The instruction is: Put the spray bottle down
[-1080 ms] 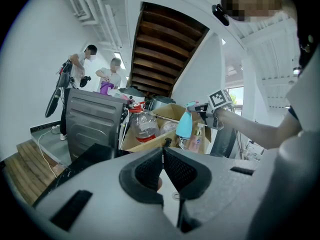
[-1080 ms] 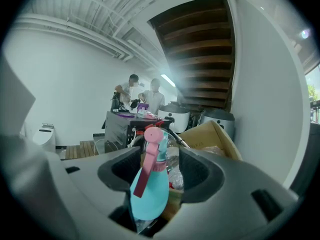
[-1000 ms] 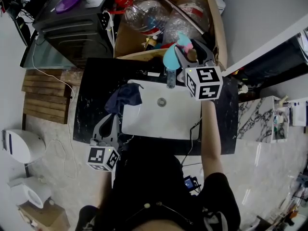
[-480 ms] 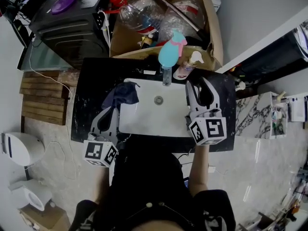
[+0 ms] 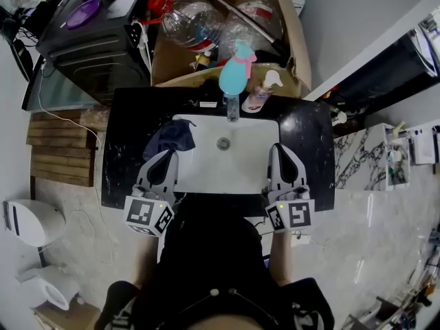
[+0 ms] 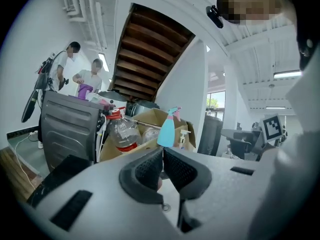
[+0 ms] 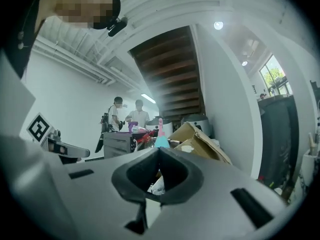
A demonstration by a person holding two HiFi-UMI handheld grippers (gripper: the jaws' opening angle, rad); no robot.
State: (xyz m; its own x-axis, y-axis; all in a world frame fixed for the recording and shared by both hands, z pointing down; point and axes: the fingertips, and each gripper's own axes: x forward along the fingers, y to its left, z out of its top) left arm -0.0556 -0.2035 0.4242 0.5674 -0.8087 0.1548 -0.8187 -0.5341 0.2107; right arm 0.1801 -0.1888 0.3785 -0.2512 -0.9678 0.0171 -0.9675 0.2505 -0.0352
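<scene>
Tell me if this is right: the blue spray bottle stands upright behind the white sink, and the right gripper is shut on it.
Not quite. The right gripper is shut, but on nothing: the head view shows it at the near edge of the white sink, well apart from the blue spray bottle, which stands upright behind the sink.

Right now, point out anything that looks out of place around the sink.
A dark blue cloth lies crumpled over the sink's far left corner, partly covering the rim. The spray bottle stands upright behind the sink; nothing looks spilled.
</scene>
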